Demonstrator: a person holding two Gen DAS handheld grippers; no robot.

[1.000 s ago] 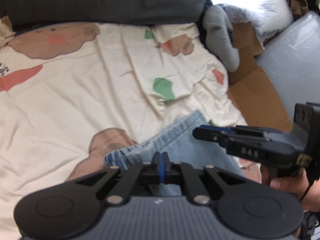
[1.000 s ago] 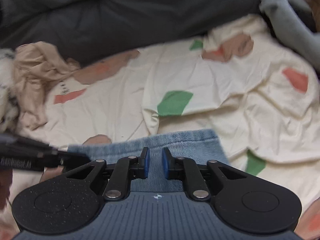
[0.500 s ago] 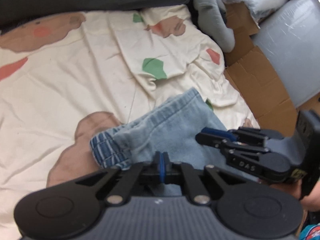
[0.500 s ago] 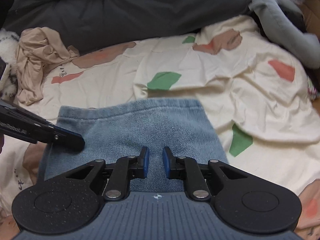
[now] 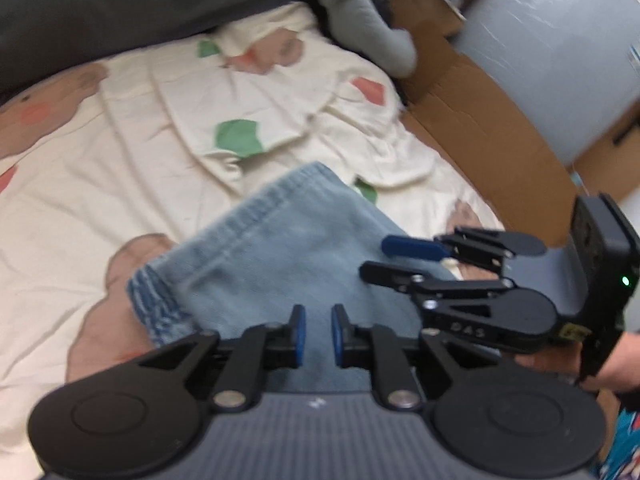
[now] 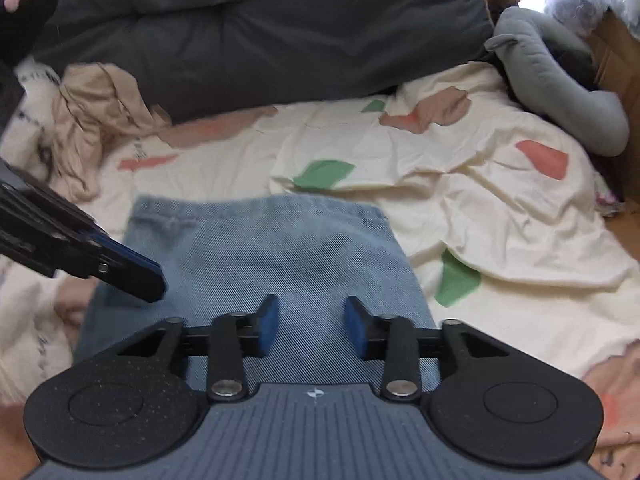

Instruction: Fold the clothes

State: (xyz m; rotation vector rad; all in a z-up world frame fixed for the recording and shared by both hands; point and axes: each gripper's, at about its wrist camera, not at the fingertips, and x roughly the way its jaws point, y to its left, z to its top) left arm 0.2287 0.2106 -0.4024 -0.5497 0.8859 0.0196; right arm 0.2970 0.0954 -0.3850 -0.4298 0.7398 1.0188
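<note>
A folded piece of light blue denim (image 5: 288, 248) lies flat on the bed sheet, also in the right wrist view as denim (image 6: 260, 248). My left gripper (image 5: 318, 334) hovers over its near edge, its jaws opening with a narrow gap and nothing pinched between the pads. My right gripper (image 6: 312, 324) is over the denim's near middle, its jaws opening wider, with nothing between them. Each view shows the other gripper from the side: the right gripper (image 5: 374, 257) above the denim's right part, the left gripper (image 6: 148, 276) above its left edge.
The cream sheet (image 6: 500, 208) with coloured patches is wrinkled to the right. A dark grey duvet (image 6: 260, 28) runs along the back. A crumpled beige garment (image 6: 92, 120) lies at back left, a grey plush toy (image 6: 560, 80) and cardboard (image 5: 480, 120) at right.
The left jaws were shut and now stand slightly apart. The right jaws have spread much wider. More of the denim shows flat on the sheet, and both views have shifted over it.
</note>
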